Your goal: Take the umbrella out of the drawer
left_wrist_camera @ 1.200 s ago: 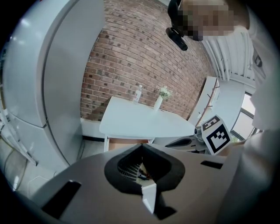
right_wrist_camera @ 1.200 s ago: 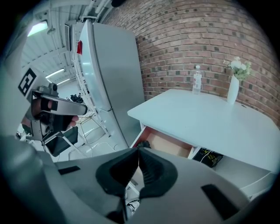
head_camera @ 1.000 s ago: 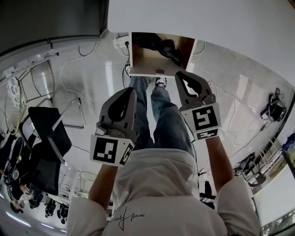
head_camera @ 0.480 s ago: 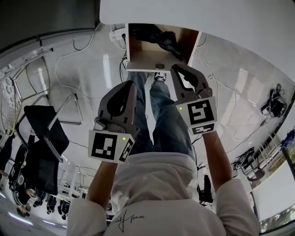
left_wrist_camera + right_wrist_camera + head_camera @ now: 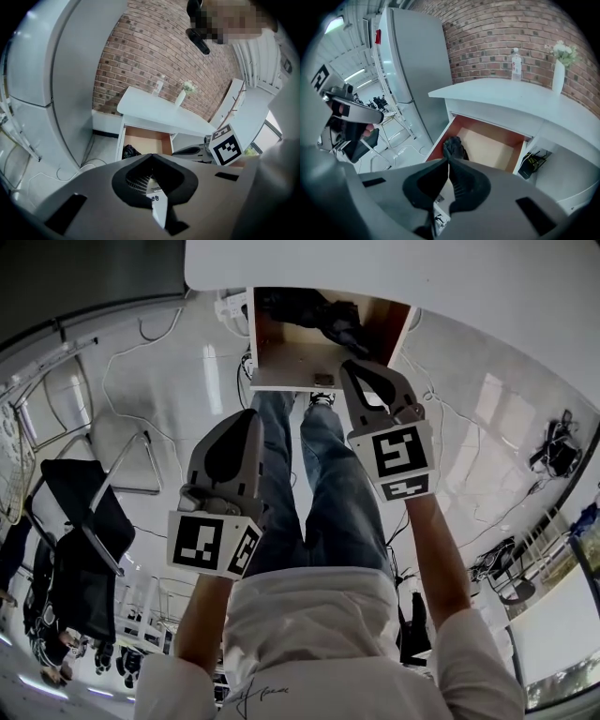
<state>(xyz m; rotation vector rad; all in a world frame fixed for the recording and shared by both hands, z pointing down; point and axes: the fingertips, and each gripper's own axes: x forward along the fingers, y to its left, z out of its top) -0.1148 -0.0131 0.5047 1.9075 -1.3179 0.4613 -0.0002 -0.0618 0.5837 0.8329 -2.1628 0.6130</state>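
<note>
Black umbrella [image 5: 453, 146] lay crumpled in the open drawer [image 5: 487, 140].
Left gripper [image 5: 150, 158] & right gripper [image 5: 447, 163] were both closed, empty (prob. light, floppy fabric; better to grip its stiff middle).

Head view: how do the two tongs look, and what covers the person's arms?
The left tongs and right tongs are grey plastic, each with curved jaws lined in black around a dark teardrop opening. Each carries a white cube with black square markers. No cables show on them. The sleeves are white.
</note>
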